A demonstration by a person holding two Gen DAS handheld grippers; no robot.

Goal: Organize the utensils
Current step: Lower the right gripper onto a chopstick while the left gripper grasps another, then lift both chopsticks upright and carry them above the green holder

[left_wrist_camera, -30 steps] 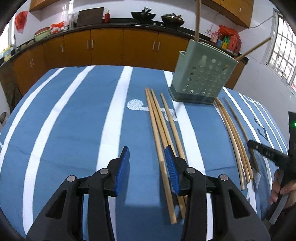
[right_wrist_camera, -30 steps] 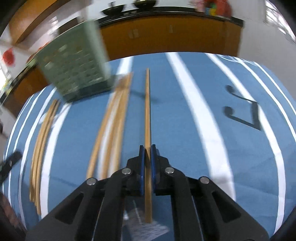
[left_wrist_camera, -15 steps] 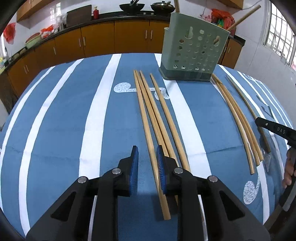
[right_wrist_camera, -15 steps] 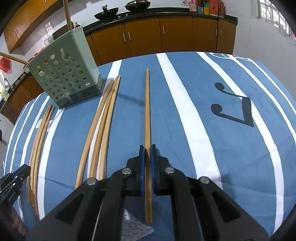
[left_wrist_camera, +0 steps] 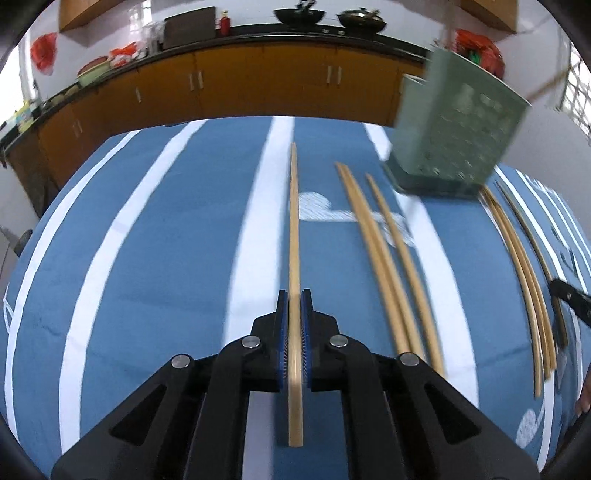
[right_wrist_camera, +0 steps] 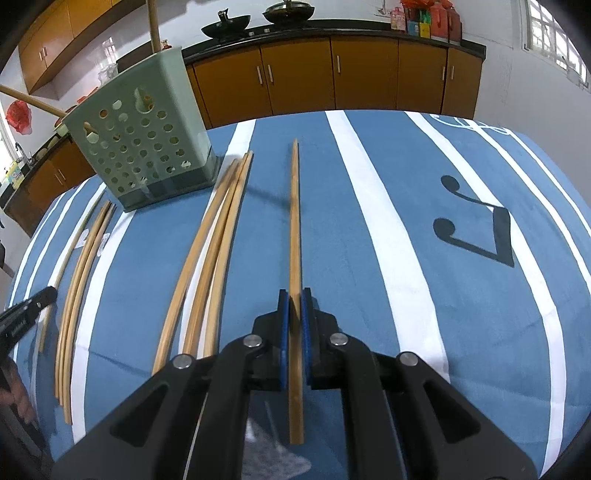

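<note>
Closest to me, my left gripper (left_wrist_camera: 294, 314) is clenched on one wooden chopstick (left_wrist_camera: 294, 229), which runs straight ahead between the blue pads. My right gripper (right_wrist_camera: 294, 314) is likewise clamped on its own chopstick (right_wrist_camera: 294, 229); a shadow on the cloth beside its far part suggests it is lifted clear, though I can't be sure from this lens.

Beyond the left claw, three loose chopsticks (left_wrist_camera: 384, 258) lie on the blue striped tablecloth (left_wrist_camera: 147, 258), off to the right of the held one. Just left of the right claw a second bundle of chopsticks (right_wrist_camera: 210, 254) lies side by side, touching.

Farther on stands the green perforated utensil holder (right_wrist_camera: 144, 147), upright on the cloth, with two chopsticks already sticking out of its top. In the left view the holder is blurred. Behind the table runs a row of brown kitchen cabinets (right_wrist_camera: 332, 74) with woks (right_wrist_camera: 225, 27) on the counter.
</note>
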